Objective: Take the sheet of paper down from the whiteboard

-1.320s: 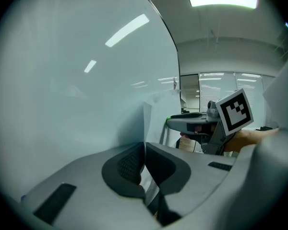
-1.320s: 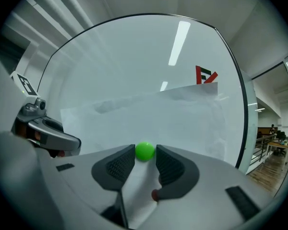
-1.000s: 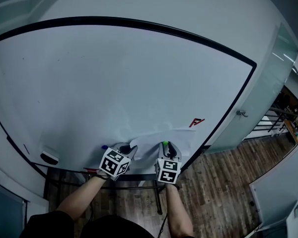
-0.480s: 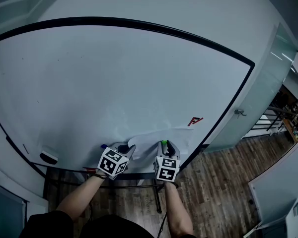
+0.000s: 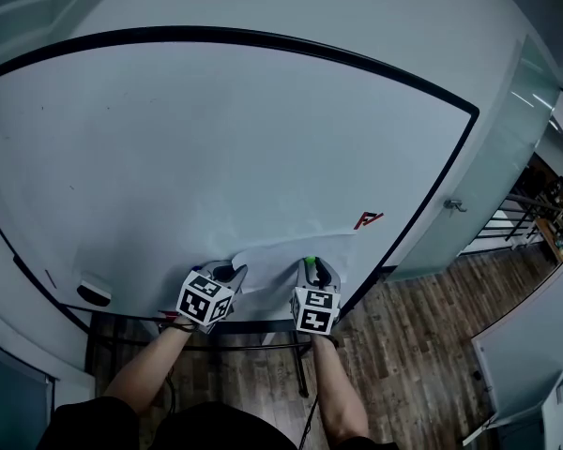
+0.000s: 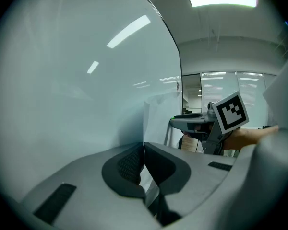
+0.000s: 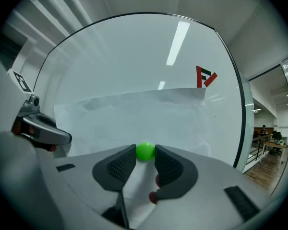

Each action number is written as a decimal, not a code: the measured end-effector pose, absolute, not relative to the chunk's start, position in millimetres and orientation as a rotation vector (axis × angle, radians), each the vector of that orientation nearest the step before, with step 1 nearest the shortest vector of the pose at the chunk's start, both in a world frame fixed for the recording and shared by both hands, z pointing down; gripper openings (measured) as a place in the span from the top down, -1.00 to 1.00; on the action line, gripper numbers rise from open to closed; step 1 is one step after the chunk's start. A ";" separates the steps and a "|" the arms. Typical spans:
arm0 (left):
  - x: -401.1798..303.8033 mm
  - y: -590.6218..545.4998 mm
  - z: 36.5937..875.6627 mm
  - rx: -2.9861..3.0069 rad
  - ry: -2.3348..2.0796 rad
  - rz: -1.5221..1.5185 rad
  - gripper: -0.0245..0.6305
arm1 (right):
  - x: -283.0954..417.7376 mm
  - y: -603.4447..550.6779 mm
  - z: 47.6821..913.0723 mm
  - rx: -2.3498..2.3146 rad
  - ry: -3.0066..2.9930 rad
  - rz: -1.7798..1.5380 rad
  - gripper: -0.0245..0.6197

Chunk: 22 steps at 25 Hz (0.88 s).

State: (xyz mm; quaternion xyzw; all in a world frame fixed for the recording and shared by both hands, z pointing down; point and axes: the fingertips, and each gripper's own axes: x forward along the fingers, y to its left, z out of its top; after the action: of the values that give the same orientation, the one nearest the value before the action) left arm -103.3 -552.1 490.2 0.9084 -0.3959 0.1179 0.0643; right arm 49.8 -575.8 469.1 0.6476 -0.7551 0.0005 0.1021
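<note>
A white sheet of paper lies against the lower part of the whiteboard. My left gripper is shut on the sheet's left edge. In the left gripper view the paper runs edge-on out of the closed left gripper. My right gripper is at the sheet's lower middle, shut on a small green ball magnet. In the right gripper view the green magnet sits between the pads of the right gripper, with the paper spread behind it.
A red logo marks the board just right of the sheet's top corner. An eraser sits at the board's lower left. The board's black frame runs close on the right, with a glass wall and wooden floor beyond.
My left gripper has shifted slightly left with the paper's edge in it, and the sheet looks flatter there. The right gripper has stayed on the green magnet.
</note>
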 end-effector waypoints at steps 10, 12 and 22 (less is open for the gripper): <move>-118.4 -545.8 486.1 2.733 -1.248 0.356 0.86 | 39.4 -573.8 468.8 1.857 -2.246 -0.037 0.51; -121.8 -544.7 485.2 2.728 -1.256 0.357 0.86 | 39.5 -573.8 469.9 1.855 -2.240 -0.042 0.51; -138.6 -538.8 486.9 2.697 -1.294 0.373 0.86 | 43.9 -573.8 472.3 1.852 -2.243 -0.013 0.51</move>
State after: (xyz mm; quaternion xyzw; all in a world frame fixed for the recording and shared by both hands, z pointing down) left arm -138.6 -538.8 486.9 0.8929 -0.4282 0.1235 0.0635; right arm 43.9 -573.8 472.3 0.6324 -0.7659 -0.0046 0.1162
